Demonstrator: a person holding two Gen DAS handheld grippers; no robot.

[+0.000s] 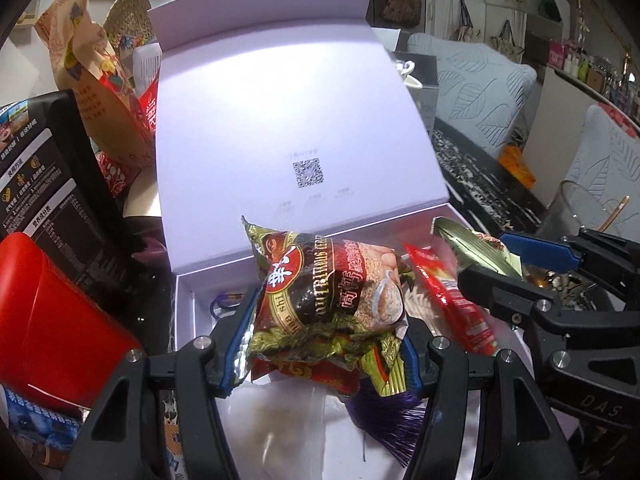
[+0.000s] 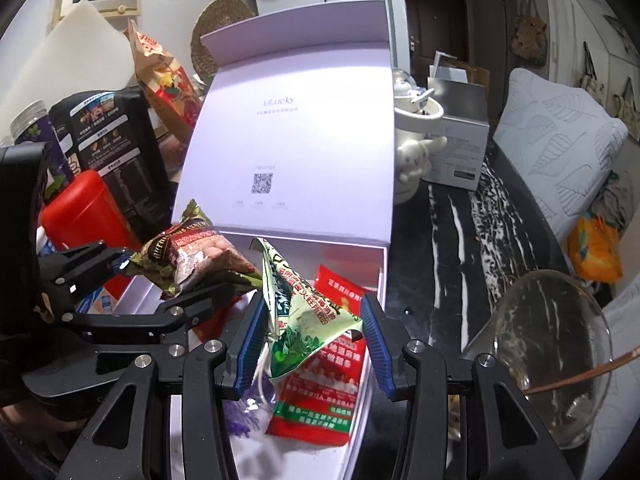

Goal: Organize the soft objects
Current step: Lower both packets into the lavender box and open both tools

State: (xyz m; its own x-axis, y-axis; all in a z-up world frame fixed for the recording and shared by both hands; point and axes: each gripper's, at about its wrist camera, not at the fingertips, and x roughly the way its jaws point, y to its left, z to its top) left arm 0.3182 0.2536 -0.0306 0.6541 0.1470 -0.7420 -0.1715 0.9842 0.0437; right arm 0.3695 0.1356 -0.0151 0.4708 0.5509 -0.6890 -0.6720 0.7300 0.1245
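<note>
An open lavender-white box (image 1: 185,296) (image 2: 383,276) lies ahead with its lid standing upright behind it. My left gripper (image 1: 324,346) (image 2: 172,276) is shut on a brown and gold cereal packet (image 1: 332,280) (image 2: 200,256), held over the box's left part. To its right, my right gripper (image 2: 315,344) (image 1: 486,260) is shut on a crumpled green and white packet (image 2: 304,316) (image 1: 468,240) above the box. Inside the box lie a red and green sachet (image 2: 320,400) (image 1: 460,312) and something purple and fringed (image 1: 392,428) (image 2: 236,420).
A red canister (image 1: 52,320), a black food bag (image 1: 52,184) and a paper snack bag (image 1: 80,60) crowd the box's left side. A white figurine mug (image 2: 416,140) and a grey carton (image 2: 460,140) stand at back right. A glass vase (image 2: 552,360) sits on the black marbled table (image 2: 448,260).
</note>
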